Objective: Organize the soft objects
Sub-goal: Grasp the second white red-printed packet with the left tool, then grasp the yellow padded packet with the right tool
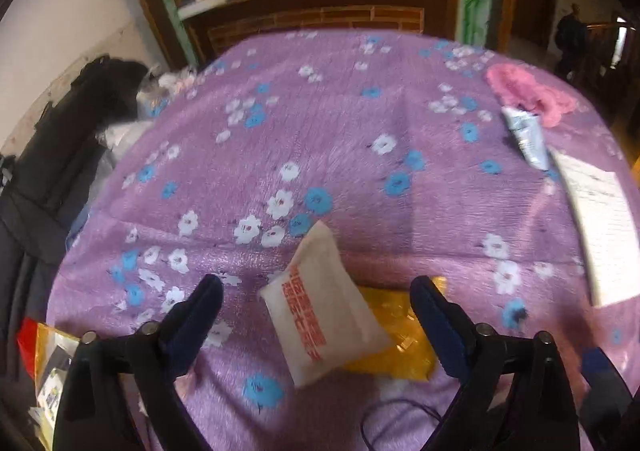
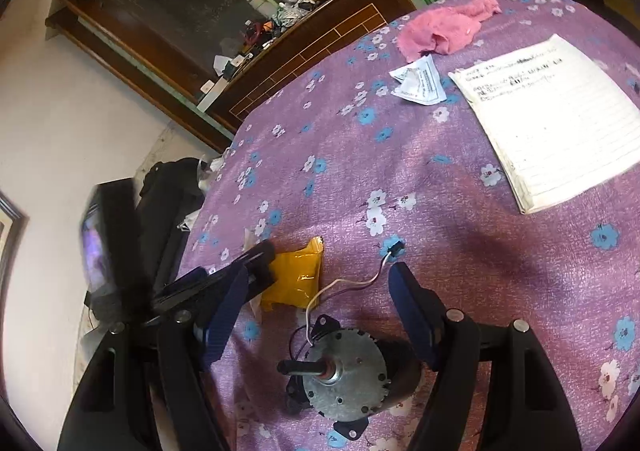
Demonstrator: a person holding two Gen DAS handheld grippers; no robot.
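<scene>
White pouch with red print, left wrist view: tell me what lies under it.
Under the white fabric pouch with red print lies a yellow plastic packet, its right part showing on the purple flowered cloth. The packet's covered left part, and anything else beneath, cannot be seen.

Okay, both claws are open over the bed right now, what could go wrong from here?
1. The white pouch overlaps the yellow packet; the open left claw may pinch both or drag the packet along.
2. The right claw brackets a metal motor, which isn't soft; closing here would likely grab the wrong thing.
3. The motor's wire trails toward the packet and might snag a finger.
</scene>
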